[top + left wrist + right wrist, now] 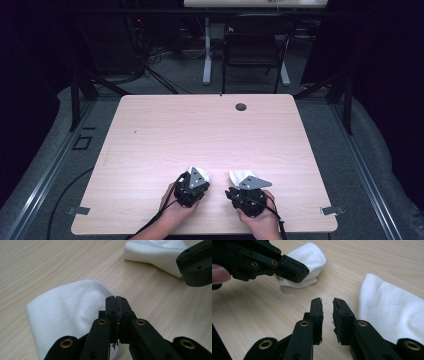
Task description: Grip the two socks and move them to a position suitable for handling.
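Socks job: my left tool (117, 300) is clamped shut on one white sock (70, 312); right tool (327, 305) sits slightly open, empty, second sock (392, 312) just beside it. I'd grab that next.

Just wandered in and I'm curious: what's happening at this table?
A person holds a gripper in each hand over a wooden table. The left gripper has pinched shut on the edge of a white sock. The right gripper sits slightly open, holding nothing, beside a second white sock.
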A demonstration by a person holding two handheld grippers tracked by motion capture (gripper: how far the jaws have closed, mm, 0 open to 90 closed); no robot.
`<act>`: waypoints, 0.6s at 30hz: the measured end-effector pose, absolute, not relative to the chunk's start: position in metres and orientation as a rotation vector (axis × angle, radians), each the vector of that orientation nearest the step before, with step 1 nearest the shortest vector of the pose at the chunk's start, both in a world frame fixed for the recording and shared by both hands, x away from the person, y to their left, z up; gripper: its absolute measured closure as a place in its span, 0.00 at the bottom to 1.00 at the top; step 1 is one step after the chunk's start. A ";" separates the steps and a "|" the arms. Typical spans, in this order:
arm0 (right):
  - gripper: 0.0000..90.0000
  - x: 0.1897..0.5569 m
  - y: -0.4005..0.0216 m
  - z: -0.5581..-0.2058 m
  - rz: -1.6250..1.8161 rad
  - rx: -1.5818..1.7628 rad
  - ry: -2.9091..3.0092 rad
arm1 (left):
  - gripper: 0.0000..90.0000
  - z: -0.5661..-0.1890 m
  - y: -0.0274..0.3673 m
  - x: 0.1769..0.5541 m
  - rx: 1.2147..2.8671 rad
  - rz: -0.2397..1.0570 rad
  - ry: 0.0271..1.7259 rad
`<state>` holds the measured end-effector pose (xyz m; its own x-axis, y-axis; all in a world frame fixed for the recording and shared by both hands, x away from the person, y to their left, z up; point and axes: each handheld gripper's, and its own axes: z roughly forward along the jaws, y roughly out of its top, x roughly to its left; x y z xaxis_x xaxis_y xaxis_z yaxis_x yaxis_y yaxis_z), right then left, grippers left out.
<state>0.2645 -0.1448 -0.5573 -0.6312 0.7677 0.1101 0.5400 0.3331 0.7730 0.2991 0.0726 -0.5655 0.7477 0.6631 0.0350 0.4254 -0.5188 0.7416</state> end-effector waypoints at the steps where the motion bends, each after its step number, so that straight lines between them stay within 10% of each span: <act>1: 0.86 0.264 -0.145 -0.557 1.189 1.175 2.325 | 0.99 -0.565 0.074 0.300 2.188 0.407 0.815; 18: 0.89 0.267 -0.135 -0.555 1.169 1.142 2.364 | 1.00 -0.535 0.117 0.305 2.090 0.399 0.879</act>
<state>0.2667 -0.1351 -0.5549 -0.6543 0.7495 0.1006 0.5349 0.3646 0.7622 0.3053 0.1169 -0.5349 0.7069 0.7069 -0.0219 0.4494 -0.4250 0.7858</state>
